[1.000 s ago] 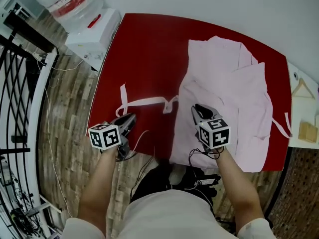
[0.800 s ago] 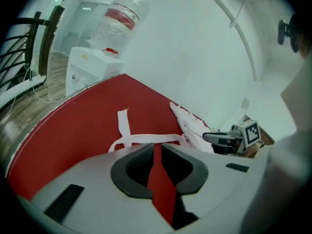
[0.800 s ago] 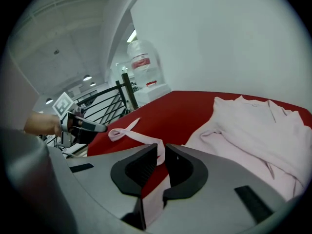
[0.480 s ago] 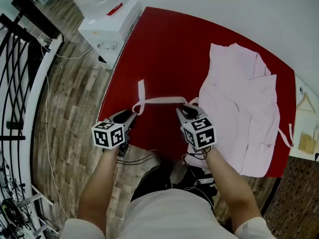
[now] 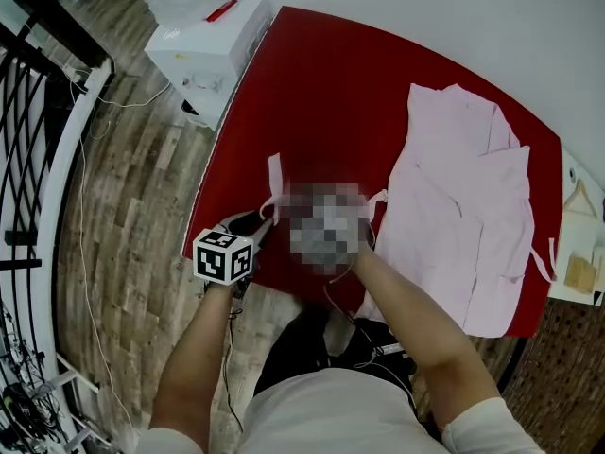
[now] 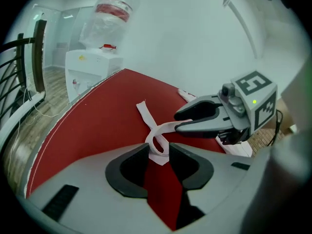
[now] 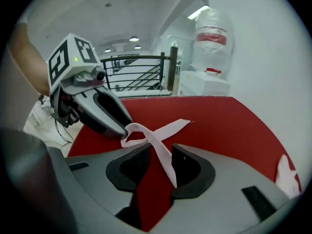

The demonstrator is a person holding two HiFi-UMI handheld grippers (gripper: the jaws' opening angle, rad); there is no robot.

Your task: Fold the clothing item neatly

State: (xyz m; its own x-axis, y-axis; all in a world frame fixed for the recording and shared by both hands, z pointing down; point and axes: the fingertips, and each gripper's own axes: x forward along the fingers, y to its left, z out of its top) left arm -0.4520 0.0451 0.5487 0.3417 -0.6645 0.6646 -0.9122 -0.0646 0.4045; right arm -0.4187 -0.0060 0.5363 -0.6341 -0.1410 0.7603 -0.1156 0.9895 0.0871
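Both claws have just been opening and now stand roughly half apart, released. The left gripper [image 6: 159, 155] straddles the curled loop of the thin, soft pale-pink sash [image 6: 147, 115], and the right gripper [image 7: 158, 156] straddles its flat strip. The sash lies on the smooth red table [image 5: 312, 93], at 9 o'clock from the rumpled pink robe [image 5: 463, 216].

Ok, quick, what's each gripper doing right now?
Left gripper: open, jaws just opening, pink tie strap loose between them.
Right gripper: open, jaws just opening, same strap between them.
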